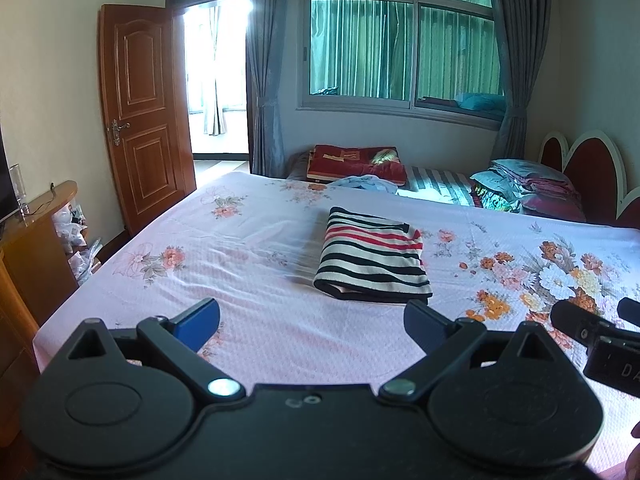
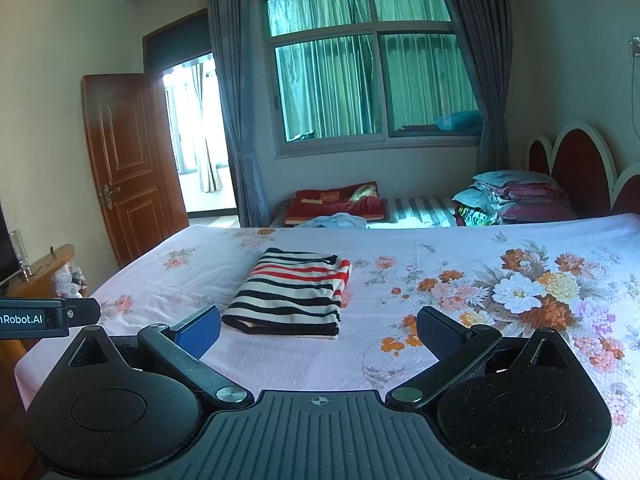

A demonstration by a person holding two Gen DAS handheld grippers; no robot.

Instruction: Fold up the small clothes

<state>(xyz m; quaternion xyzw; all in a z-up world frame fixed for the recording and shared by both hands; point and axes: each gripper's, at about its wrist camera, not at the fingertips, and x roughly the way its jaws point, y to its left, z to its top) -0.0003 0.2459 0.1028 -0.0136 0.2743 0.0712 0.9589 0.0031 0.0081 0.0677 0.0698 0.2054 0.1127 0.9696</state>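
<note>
Wide bed under a pink floral sheet [image 1: 256,320], spread nearly flat, filling most of both views. Beyond its far edge, a red blanket [image 1: 356,162] and a pile of folded bedding [image 1: 528,188] by the headboard. At the far edge itself, a crumpled light-blue garment [image 1: 366,182], not yet folded. Near the middle of the sheet, a striped garment [image 1: 374,258] lying as a neat rectangle, layered edges toward the cameras: by the look of it already folded, so probably between pieces. Next move likely a reach across the bed for the blue piece, with a pinch at an edge or corner and a drag to bare sheet; only a judgement. Left gripper [image 1: 312,318] held above the near sheet, jaws spread wide, nothing between them, touching nothing. Right gripper [image 2: 320,326] likewise wide apart and empty, hovering just short of the striped piece, not in contact.
</note>
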